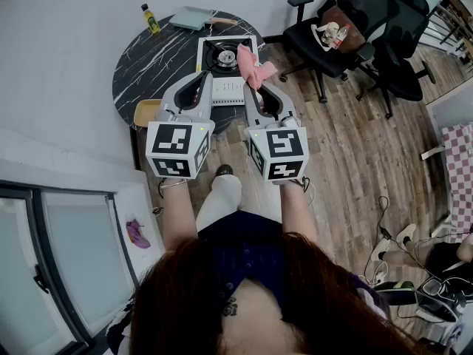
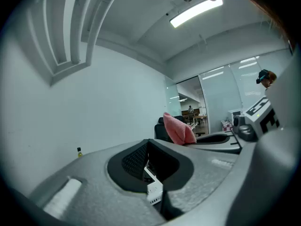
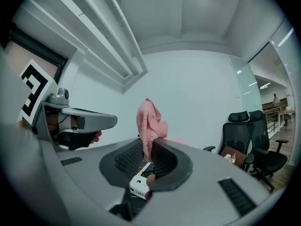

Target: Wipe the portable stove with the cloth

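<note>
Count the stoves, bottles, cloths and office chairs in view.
stove: 1
bottle: 1
cloth: 1
office chairs: 2
Total: 5

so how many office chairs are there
2. One black chair right of the round table, things on its seat; the second chair just beyond it. More may be out of view.
</note>
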The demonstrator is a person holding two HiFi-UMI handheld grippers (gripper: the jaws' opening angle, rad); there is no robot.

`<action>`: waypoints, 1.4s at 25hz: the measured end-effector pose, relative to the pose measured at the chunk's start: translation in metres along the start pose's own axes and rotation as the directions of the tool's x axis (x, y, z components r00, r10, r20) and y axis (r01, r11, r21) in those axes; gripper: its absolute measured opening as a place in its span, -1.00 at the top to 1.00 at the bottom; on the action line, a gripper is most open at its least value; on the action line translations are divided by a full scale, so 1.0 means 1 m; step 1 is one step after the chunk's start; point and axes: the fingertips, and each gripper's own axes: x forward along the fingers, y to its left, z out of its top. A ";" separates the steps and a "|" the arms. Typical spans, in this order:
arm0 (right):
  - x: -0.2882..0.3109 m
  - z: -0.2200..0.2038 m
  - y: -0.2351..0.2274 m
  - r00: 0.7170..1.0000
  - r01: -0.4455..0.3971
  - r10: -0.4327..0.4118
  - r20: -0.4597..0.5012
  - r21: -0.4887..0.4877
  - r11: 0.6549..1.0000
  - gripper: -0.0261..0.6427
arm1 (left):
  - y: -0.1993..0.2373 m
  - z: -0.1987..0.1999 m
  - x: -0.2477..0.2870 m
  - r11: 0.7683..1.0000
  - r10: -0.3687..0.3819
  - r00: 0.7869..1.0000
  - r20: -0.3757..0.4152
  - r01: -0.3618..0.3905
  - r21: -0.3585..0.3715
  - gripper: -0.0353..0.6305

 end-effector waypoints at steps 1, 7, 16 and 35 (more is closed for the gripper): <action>0.005 -0.001 -0.002 1.000 0.001 -0.001 -0.001 -0.001 1.000 0.76 | 0.003 -0.001 0.004 1.000 0.001 1.000 0.000 -0.001 -0.001 0.86; 0.033 -0.001 -0.008 0.999 -0.032 0.032 0.003 0.033 0.999 0.74 | 0.025 -0.004 0.027 1.000 0.005 1.000 -0.005 -0.005 -0.007 0.86; 0.087 -0.008 -0.025 0.999 -0.030 0.031 -0.028 0.051 0.998 0.74 | 0.061 -0.009 0.065 1.000 0.002 1.000 -0.012 -0.002 -0.018 0.86; 0.181 0.012 -0.031 0.998 -0.014 0.017 -0.063 0.050 0.999 0.74 | 0.132 0.007 0.126 0.997 -0.082 0.997 -0.005 0.082 0.007 0.86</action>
